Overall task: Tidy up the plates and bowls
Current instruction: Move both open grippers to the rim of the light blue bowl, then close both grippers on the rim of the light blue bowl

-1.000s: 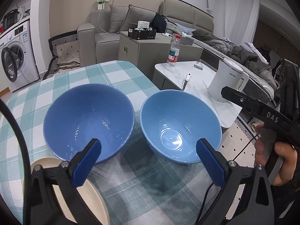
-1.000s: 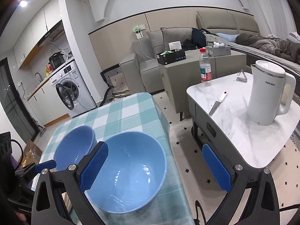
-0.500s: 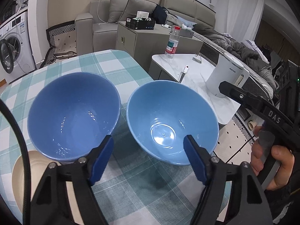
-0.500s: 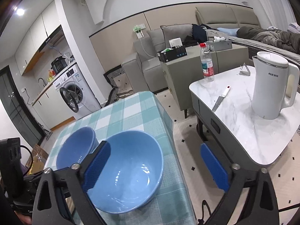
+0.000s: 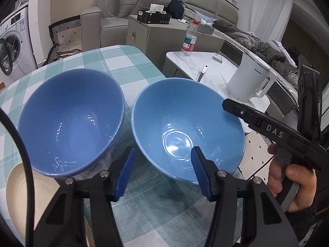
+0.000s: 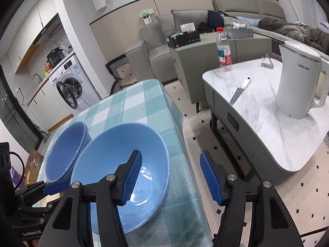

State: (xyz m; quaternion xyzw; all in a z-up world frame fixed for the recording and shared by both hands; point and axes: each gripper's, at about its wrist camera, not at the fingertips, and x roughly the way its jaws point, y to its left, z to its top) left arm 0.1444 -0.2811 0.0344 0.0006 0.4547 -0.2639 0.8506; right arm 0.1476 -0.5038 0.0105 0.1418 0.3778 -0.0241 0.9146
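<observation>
two blue bowls side by side, both grippers open near the lighter one

on the checked teal worktop (image 5: 131, 65) stand two bowls, rims nearly touching. the darker blue bowl (image 5: 72, 121) sits on the left in the left wrist view; in the right wrist view its rim shows a double line, so it may be two bowls nested, though i cannot tell for sure. the lighter blue bowl (image 5: 187, 129) sits to its right, close to the worktop's right edge. a cream plate (image 5: 22, 197) lies nearer the camera, and the dark bowl's rim hides part of it.

the left gripper (image 5: 162, 170) hangs low in front of the bowls with its jaws apart and holding nothing. its left pad sits by the gap between the two bowls, and its right pad shows over the near rim of the light bowl. whether either pad touches a bowl i cannot tell.

the right gripper (image 6: 170, 177) also has its jaws apart and empty. its left pad shows over the inside of the light bowl (image 6: 123, 177), its right pad beyond the worktop edge over the floor; contact cannot be told. the person's right hand (image 5: 292, 181) grips its handle.

on the marble side table (image 6: 267, 107) stand a white kettle (image 6: 298, 82) and a water bottle (image 6: 224, 49), with a knife (image 6: 239, 90) between.
</observation>
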